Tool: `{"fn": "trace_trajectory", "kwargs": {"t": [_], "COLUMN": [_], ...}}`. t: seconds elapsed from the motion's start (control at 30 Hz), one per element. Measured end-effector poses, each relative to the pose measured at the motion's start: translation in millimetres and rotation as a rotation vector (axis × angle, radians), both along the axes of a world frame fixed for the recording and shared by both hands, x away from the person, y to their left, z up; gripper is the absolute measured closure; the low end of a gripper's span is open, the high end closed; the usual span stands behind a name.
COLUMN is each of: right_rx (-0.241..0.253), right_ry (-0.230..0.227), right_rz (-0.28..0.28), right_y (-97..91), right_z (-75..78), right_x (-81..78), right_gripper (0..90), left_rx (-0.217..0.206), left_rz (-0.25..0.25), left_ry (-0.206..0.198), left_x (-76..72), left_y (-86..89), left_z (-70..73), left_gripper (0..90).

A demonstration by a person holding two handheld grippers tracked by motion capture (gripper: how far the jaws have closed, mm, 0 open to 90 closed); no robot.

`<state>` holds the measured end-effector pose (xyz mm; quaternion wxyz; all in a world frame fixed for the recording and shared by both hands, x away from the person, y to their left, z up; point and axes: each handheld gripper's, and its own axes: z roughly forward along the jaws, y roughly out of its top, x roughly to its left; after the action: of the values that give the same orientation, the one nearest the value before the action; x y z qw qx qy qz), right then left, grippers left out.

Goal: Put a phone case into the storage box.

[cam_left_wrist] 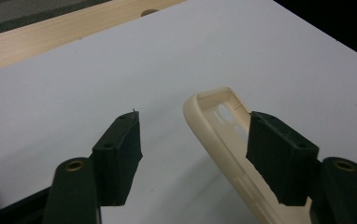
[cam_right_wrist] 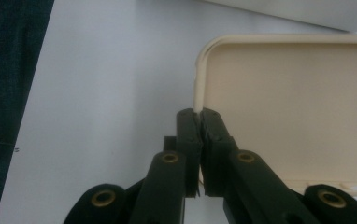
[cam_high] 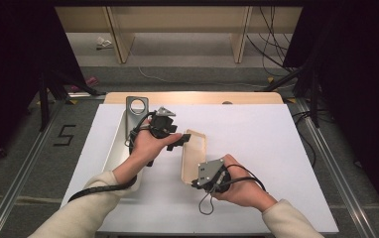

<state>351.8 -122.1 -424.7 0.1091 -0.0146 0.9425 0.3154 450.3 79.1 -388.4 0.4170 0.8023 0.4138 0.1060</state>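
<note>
A cream phone case is on the white table, its hollow side up. My left gripper is at the case's far end and stands open. In the left gripper view the case's rounded rim lies between the two jaws of the left gripper, close to the right pad and well apart from the left one. At the near end, my right gripper is shut on the case's edge. The right gripper view shows the right gripper pinching the case's side wall near a corner, with the case's inside beyond.
A long white tray lies along the table's left side, under my left hand. A grey metal plate with a round hole rests at its far end. A wooden strip borders the table's far edge. Cables trail from both grippers.
</note>
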Motion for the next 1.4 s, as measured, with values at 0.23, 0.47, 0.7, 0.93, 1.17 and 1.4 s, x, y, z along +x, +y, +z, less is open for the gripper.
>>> {"fn": "trace_trajectory", "kwargs": {"t": [0.23, 0.47, 0.7, 0.93, 1.17, 1.4], "right_rx": [0.001, 0.005, -0.005, -0.025, -0.017, 0.075], "right_ry": [-0.012, -0.019, -0.024, -0.019, 0.01, 0.055], "right_rz": [0.003, 0.009, 0.012, 0.007, 0.001, -0.098], "right_y": [1.6, 2.8, 4.2, 5.2, 4.6, -4.9], "right_z": [0.9, 1.8, -0.2, -3.5, -6.6, -4.7], "right_x": [-1.4, -2.1, -2.4, -2.4, -0.5, 7.2], "right_gripper": [88.2, 88.2, 88.2, 88.3, 87.2, 66.9], "left_rx": [-0.035, -0.069, -0.116, -0.191, -0.251, -0.193], "left_rz": [0.013, 0.021, 0.021, -0.011, -0.049, -0.053], "left_ry": [0.067, 0.117, 0.123, 0.103, 0.085, -0.038], "left_x": [6.7, 8.6, 4.7, -5.7, -15.2, -18.2], "left_y": [-2.9, -4.1, -4.1, -4.8, -6.8, 0.8], "left_z": [-4.4, -7.7, -4.8, 9.0, 16.1, 19.3], "left_gripper": [49.2, 61.0, 70.4, 77.4, 80.9, 81.2]}}
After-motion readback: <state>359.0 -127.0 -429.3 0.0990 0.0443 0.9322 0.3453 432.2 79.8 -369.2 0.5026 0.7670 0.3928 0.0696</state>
